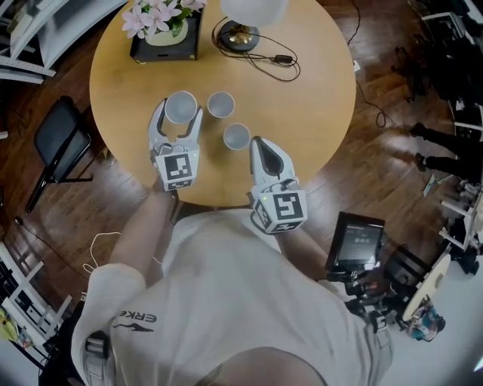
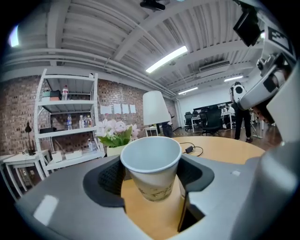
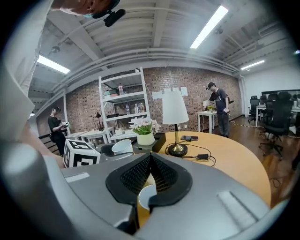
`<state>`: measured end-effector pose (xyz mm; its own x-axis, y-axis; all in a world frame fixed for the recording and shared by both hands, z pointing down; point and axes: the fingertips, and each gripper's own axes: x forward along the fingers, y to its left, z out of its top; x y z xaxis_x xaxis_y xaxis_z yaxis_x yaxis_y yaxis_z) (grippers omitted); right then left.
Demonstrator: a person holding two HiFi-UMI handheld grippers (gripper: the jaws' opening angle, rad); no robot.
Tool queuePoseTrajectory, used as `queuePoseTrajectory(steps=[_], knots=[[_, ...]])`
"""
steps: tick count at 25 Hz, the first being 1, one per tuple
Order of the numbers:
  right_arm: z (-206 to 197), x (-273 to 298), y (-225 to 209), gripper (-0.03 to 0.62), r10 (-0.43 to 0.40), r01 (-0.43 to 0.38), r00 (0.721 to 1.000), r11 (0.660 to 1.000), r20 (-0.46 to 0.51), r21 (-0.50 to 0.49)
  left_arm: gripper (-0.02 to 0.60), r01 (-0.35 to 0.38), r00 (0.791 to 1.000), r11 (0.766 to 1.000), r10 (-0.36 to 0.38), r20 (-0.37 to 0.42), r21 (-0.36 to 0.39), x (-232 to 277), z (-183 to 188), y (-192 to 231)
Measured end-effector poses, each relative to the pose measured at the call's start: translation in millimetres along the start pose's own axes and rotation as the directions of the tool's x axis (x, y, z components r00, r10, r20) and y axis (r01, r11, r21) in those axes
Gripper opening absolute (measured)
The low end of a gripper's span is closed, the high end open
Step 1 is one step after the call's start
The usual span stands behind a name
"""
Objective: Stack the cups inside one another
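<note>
Left gripper view: the left gripper (image 2: 151, 180) fingers pinch one paper cup (image 2: 151, 159) between them (upright, mouth up). The right gripper (image 3: 150, 168) fingers are pressed together; a second cup (image 3: 145, 199) stands on the surface (image 3: 225, 159) just beyond their tips.

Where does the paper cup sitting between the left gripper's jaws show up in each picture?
Head view: the cup is upper left of centre.
Left gripper view: dead centre, filling the middle.
Right gripper view: small, lower left of centre.
Shared landmark: the pink flowers beyond it.
</note>
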<state>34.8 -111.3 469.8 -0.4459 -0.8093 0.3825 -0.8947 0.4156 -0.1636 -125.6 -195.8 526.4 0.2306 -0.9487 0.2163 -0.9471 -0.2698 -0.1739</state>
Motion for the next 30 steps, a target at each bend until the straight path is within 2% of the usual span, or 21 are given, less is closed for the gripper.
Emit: queuePoseTrajectory(steps=[8, 15, 22, 30], knots=[[21.8, -39.2, 3.0, 0.014, -0.073, 0.072, 0.990, 0.997, 0.123, 0.008, 0.337, 0.088, 0.990, 0.995, -0.093, 0.105, 0.048, -7.7, 55.9, -20.8], [33.7, -71.0, -8.8, 0.014, -0.166, 0.158, 0.962, 0.986, 0.215, 0.052, 0.337, 0.167, 0.968, 0.979, -0.184, 0.168, 0.114, -1.8, 95.2, -43.4], [43.4, -93.4, -22.0, 0.014, -0.222, 0.208, 0.941, 0.975, 0.257, 0.084, 0.337, 0.202, 0.959, 0.970, -0.223, 0.174, 0.133, -0.2, 112.6, -60.0], [41.2, -98.3, -23.5, 0.014, -0.224, 0.208, 0.941, 0.974, 0.253, 0.086, 0.337, 0.227, 0.959, 0.964, -0.246, 0.144, 0.136, -0.6, 102.7, -74.4]])
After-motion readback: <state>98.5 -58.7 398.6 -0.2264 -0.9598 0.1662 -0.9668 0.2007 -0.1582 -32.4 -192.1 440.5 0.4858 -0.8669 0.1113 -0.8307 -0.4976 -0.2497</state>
